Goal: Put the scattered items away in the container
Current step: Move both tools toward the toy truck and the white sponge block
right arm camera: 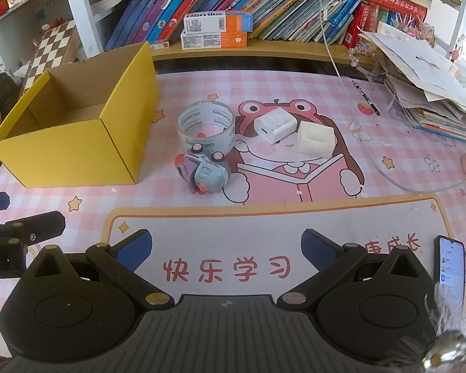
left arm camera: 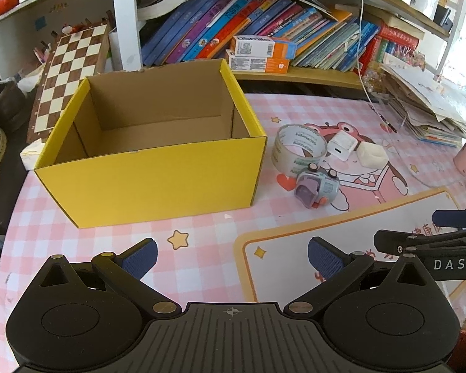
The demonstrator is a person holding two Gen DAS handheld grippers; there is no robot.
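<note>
An open yellow cardboard box (left arm camera: 158, 183) (right arm camera: 62, 158) stands empty on the pink mat. To its right lie a clear tape roll (left arm camera: 298, 150) (right arm camera: 206, 129), a small grey-purple toy car (left arm camera: 317, 189) (right arm camera: 203, 175) on its side, a white charger cube (left arm camera: 341, 146) (right arm camera: 275, 124) and a cream block (left arm camera: 372, 155) (right arm camera: 315, 140). My left gripper (left arm camera: 231, 256) is open and empty, low over the mat in front of the box. My right gripper (right arm camera: 226, 250) is open and empty, in front of the scattered items. Each gripper's side shows in the other's view.
A shelf of books (right arm camera: 264, 3) and two orange-white cartons (right arm camera: 217, 29) run along the back. A chessboard (left arm camera: 68, 77) leans at the left. A paper stack (right arm camera: 428, 93) and a pen (right arm camera: 366, 96) sit at the right, a phone (right arm camera: 452, 270) at the near right.
</note>
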